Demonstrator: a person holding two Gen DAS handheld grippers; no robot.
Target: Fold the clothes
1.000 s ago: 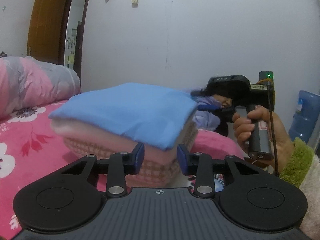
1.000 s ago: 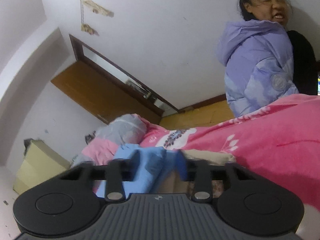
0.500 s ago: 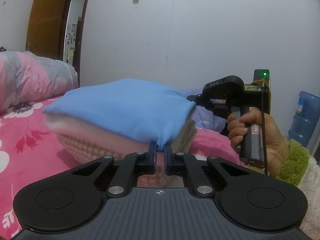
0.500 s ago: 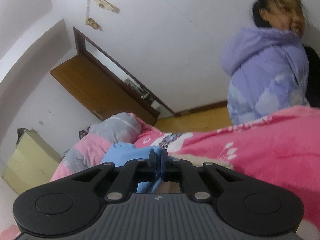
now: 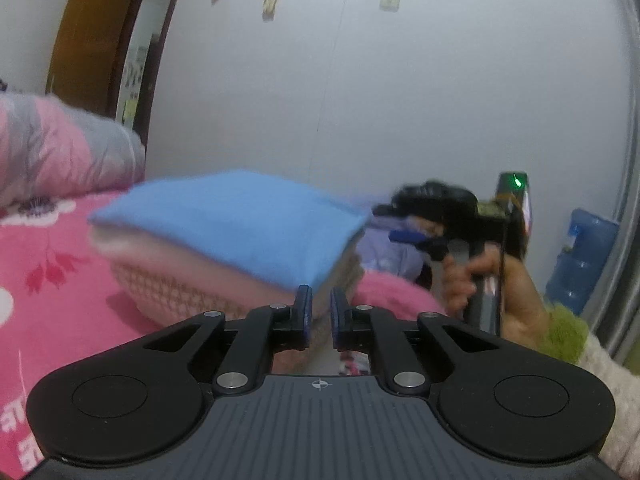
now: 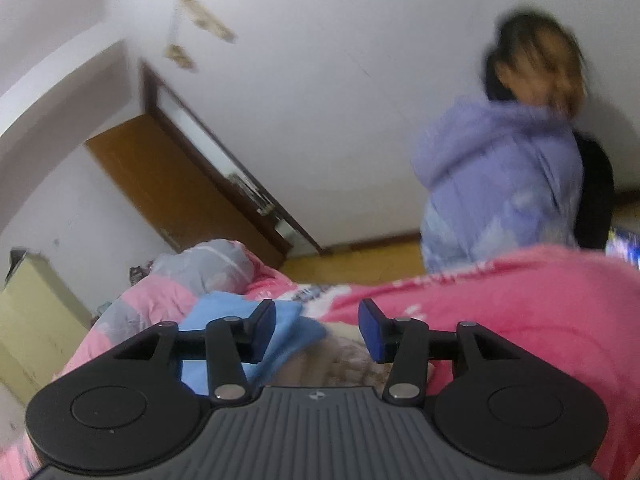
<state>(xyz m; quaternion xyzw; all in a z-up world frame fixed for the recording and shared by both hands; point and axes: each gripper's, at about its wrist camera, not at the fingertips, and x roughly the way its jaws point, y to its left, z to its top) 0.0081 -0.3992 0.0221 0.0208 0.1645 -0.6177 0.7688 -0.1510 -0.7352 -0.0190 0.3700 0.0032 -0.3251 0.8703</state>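
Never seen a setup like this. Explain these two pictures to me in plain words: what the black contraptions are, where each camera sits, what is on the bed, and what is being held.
A person holds a hand-held two-finger gripper in each hand; a camera on each looks along its fingers. In the left view, the left gripper stands at the corner of a folded blue garment, jaws opening, nothing visibly clamped. That garment tops a stack of pink folded clothes on the pink floral bedspread. The person's hand holds the right gripper there. In the right view, the right gripper is opening, nothing between its pads. Someone in a lilac jacket stands beyond the bed.
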